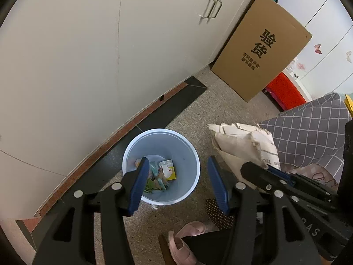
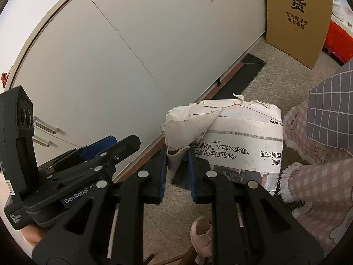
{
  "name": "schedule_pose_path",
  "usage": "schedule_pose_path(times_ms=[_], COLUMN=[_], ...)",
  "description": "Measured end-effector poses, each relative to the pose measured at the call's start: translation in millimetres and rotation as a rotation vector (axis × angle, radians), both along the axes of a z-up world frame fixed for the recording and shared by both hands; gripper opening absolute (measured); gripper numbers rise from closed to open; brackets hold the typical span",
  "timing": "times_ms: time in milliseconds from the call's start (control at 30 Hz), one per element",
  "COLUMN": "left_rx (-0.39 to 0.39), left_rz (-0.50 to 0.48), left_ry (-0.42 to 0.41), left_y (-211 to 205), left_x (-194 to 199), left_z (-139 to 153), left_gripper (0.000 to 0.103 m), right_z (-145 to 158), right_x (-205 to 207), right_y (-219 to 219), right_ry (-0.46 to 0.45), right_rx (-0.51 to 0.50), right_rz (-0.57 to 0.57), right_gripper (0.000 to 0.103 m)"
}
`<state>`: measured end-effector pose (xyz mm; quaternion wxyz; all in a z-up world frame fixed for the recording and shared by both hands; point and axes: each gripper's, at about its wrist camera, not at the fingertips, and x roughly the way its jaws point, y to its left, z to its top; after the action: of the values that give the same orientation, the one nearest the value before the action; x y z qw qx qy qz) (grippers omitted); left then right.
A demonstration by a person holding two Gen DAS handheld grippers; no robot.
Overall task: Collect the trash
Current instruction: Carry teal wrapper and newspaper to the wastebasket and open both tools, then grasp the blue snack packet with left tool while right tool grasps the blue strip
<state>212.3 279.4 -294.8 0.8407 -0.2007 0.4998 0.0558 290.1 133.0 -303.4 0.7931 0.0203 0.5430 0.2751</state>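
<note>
While the left gripper [image 1: 176, 176] hangs with its jaws wide and holding nothing, a pale blue bin [image 1: 189, 152] stands on the floor below it, with wrappers [image 1: 162, 173] lying at its bottom. To the right, the right gripper [image 1: 268, 169] carries a newspaper [image 1: 240, 141]. From the right wrist, the right gripper [image 2: 177, 154] has its jaws narrow, pinching a torn corner of the folded newspaper [image 2: 245, 141], near a white cabinet [image 2: 123, 50], with the left gripper [image 2: 99, 148] to its left.

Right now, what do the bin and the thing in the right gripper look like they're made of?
The bin looks like smooth pale-blue plastic: even colour, thin rolled rim, soft sheen. The wad in the right gripper is newspaper: matte off-white sheets with printed text, creases and torn edges.
</note>
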Motion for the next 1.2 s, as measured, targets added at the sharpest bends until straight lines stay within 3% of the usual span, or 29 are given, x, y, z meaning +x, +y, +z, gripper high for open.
schedule_pose_path(times_ms=[300, 367, 400, 433, 600, 833, 1033, 1200], left_rx=[0.030, 0.037, 0.039, 0.040, 0.043, 0.034, 0.040, 0.047], left_rz=[0.052, 0.080, 0.095, 0.111, 0.167, 0.130, 0.053, -0.017], left_ry=[0.008, 0.002, 0.003, 0.005, 0.008, -0.019, -0.095, -0.177], left_y=[11.1, 18.4, 22.7, 26.8, 41.3, 24.3, -12.0, -51.5], left_x=[-5.1, -7.5, -8.4, -9.2, -14.5, -14.8, -8.7, -0.4], left_z=[0.2, 2.4, 3.1, 3.5, 7.3, 22.2, 60.8, 102.0], left_gripper=[0.057, 0.057, 0.058, 0.058, 0.058, 0.058, 0.059, 0.060], right_z=[3.9, 5.0, 4.8, 4.5, 3.6, 19.9, 61.5, 118.1], right_x=[1.3, 4.9, 6.8, 8.4, 9.2, 4.6, -1.7, -12.4], right_y=[14.9, 15.7, 15.0, 13.5, 7.4, -9.6, -43.2, -89.4], right_ry=[-0.019, -0.030, -0.026, -0.025, -0.022, -0.074, -0.170, -0.285], right_rx=[0.029, 0.065, 0.085, 0.101, 0.104, 0.053, 0.041, 0.059], right_rz=[0.024, 0.012, 0.001, -0.015, -0.030, -0.068, -0.129, -0.202], right_gripper=[0.022, 0.037, 0.062, 0.065, 0.065, 0.065, 0.065, 0.065])
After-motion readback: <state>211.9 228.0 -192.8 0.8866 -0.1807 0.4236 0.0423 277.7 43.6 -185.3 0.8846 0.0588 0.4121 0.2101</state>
